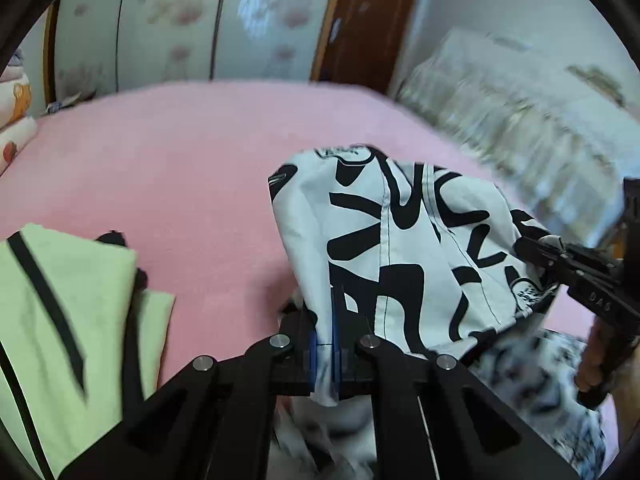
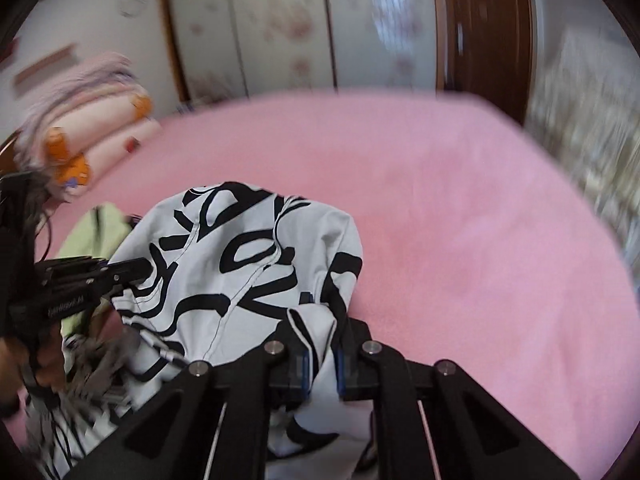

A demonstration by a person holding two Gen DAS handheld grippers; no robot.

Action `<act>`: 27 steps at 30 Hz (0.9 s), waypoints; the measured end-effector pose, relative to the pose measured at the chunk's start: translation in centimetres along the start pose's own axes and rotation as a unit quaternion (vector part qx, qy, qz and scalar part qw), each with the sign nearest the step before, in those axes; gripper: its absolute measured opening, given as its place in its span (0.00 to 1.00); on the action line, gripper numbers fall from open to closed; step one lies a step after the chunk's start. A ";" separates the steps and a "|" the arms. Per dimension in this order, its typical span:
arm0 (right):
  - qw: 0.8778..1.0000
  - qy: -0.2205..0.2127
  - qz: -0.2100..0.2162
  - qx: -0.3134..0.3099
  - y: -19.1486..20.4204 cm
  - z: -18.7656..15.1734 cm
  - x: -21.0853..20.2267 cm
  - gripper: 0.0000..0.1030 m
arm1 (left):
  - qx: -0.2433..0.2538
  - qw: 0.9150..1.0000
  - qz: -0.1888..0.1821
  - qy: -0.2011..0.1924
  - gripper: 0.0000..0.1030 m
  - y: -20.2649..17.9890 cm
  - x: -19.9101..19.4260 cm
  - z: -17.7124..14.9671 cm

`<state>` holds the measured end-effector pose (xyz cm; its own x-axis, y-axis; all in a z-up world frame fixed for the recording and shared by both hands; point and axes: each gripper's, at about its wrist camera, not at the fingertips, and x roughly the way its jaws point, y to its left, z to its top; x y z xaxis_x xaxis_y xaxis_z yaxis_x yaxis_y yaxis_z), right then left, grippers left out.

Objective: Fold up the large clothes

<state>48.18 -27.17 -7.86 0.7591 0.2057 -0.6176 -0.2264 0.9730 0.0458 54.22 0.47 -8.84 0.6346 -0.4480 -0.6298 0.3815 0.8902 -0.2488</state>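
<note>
Bedding comes first: a pink bed [image 1: 192,168] fills both views and carries everything else. Above it hangs the white garment with black print [image 1: 408,248], lifted off the sheet and bunched between the two grippers, its lower part trailing down out of focus toward the near edge. At the near left of the bed lies a pale green garment with black stripes [image 1: 60,312], apparently already folded into a flat stack, which suggests part of the pile is done. The left gripper [image 1: 325,344] is closed narrow on a fold of the printed cloth, fabric pinched between its blue pads. The right gripper [image 2: 322,354] is likewise clamped on another edge of the same garment, with cloth spilling below its jaws. Judging by the crumpled, hanging shape, this piece is at an early stage: no clean fold shows yet, and it still has to be spread on the bed, folded and set down.
</note>
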 end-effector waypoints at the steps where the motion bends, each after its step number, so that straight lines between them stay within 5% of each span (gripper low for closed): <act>1: 1.000 -0.029 0.000 -0.013 0.7 -1.1 -2.6 0.08 | 0.003 1.000 -0.012 -0.016 0.05 -0.5 -2.1 -0.8; 5: 0.990 -0.077 -0.069 -0.094 3.9 -6.8 -9.2 0.19 | 0.042 0.999 -0.005 -0.022 0.11 -2.4 -8.7 -6.5; 7: 0.987 -0.055 -0.087 -0.123 5.2 -9.4 -10.4 0.33 | 0.054 0.998 -0.003 0.026 0.17 -2.3 -10.0 -10.2; 10: 0.991 -0.008 -0.073 -0.113 6.0 -12.3 -11.9 0.37 | 0.036 0.996 0.000 0.077 0.17 -2.7 -10.4 -14.3; 14: 0.997 0.052 -0.044 -0.044 6.3 -13.9 -13.5 0.37 | -0.016 0.994 -0.008 0.111 0.19 -1.3 -13.5 -17.7; 17: 0.997 0.080 -0.013 0.009 5.1 -14.9 -15.6 0.38 | -0.052 0.992 -0.028 0.114 0.30 -0.6 -16.6 -18.6; 19: 0.994 0.091 0.021 0.055 4.6 -15.1 -16.5 0.42 | -0.079 0.989 -0.048 0.117 0.49 0.5 -17.6 -18.6; 21: 0.987 0.092 0.064 0.111 3.9 -15.0 -17.4 0.63 | -0.106 0.986 -0.063 0.114 0.54 1.3 -18.5 -18.7; 23: 0.980 0.087 0.091 0.152 4.1 -15.5 -18.1 0.73 | -0.124 0.982 -0.082 0.118 0.55 0.6 -18.0 -17.7; 27: 0.953 0.111 0.141 0.243 3.2 -15.3 -17.1 0.75 | -0.152 0.970 -0.119 0.146 0.63 -0.6 -16.1 -17.1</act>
<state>25.11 -29.22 -9.19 0.5502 0.4907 -0.6757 -0.0513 0.8275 0.5591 32.26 8.52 -11.14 0.3183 -0.6408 -0.6986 0.2500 0.7676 -0.5902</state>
